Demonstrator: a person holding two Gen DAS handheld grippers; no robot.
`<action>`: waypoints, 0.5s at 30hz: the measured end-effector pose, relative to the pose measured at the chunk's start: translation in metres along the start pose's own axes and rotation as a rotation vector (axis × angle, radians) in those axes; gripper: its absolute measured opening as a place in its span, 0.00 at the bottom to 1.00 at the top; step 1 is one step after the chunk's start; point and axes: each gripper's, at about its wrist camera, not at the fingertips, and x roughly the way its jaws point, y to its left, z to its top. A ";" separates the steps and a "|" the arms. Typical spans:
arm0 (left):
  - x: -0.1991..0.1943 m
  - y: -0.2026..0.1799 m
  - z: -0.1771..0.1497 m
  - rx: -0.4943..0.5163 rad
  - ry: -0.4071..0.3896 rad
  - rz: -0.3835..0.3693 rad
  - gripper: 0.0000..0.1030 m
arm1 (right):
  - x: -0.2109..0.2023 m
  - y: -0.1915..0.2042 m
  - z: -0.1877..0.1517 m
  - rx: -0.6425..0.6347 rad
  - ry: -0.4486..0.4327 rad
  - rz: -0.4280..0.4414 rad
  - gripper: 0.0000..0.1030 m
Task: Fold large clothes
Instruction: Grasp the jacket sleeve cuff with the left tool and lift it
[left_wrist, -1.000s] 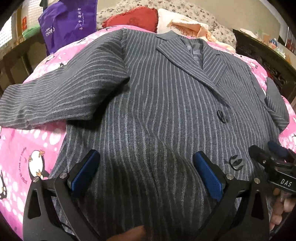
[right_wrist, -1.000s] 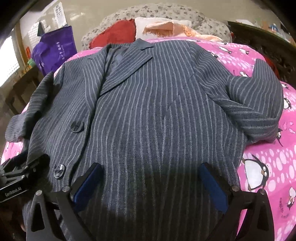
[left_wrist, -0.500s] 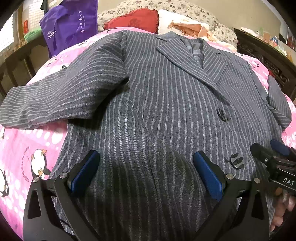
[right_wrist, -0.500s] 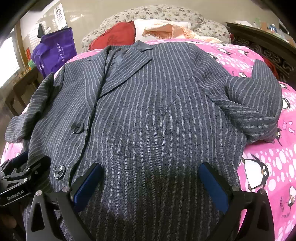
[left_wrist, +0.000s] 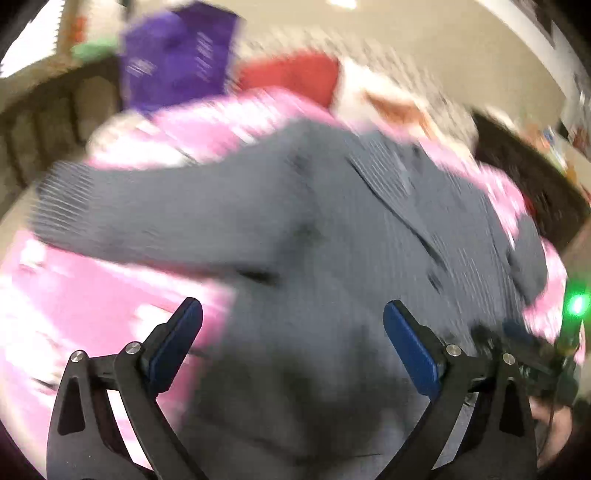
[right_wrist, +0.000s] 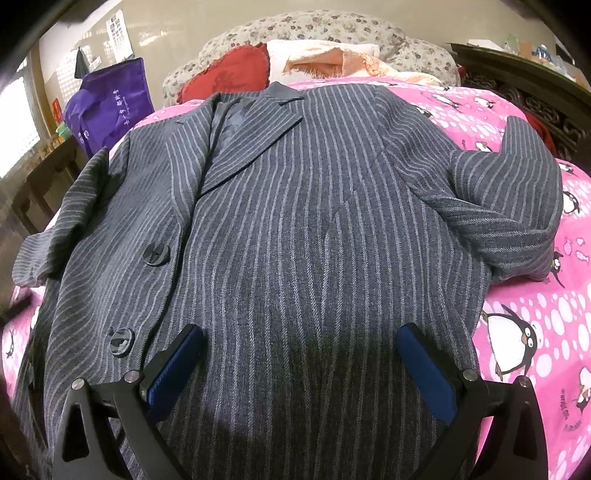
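A grey pinstriped jacket (right_wrist: 303, 221) lies front up on a pink penguin-print bedspread (right_wrist: 524, 325), collar at the far end, two dark buttons (right_wrist: 156, 254) on its left side. Its right sleeve (right_wrist: 517, 206) is bent back on itself; the left sleeve (left_wrist: 140, 218) stretches out sideways. My right gripper (right_wrist: 301, 354) hovers open over the jacket's lower hem, nothing between its blue pads. The left wrist view is heavily blurred; there my left gripper (left_wrist: 293, 332) is open above the jacket's (left_wrist: 332, 258) lower left part. The other gripper (left_wrist: 535, 365) shows at the right edge with a green light.
Red (right_wrist: 225, 77), white and orange cushions (right_wrist: 332, 59) and a floral pillow (right_wrist: 325, 26) lie at the bed's head. A purple bag (right_wrist: 110, 107) stands at the far left near dark wooden furniture (right_wrist: 40, 184). A carved dark wooden frame (right_wrist: 524, 88) runs along the right side.
The left gripper has swung quickly up and to the left, blurring its view; the left sleeve now sits more central. The left gripper has left the right wrist view. The right gripper barely moved.
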 end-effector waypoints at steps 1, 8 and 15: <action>-0.009 0.023 0.008 -0.029 -0.033 0.038 0.96 | 0.000 0.000 0.000 0.001 -0.001 0.001 1.00; 0.005 0.203 0.013 -0.478 -0.030 0.098 0.89 | 0.000 -0.001 0.000 0.000 -0.002 0.001 1.00; 0.047 0.240 0.029 -0.592 -0.017 -0.037 0.72 | 0.000 -0.001 0.000 0.000 -0.001 0.002 1.00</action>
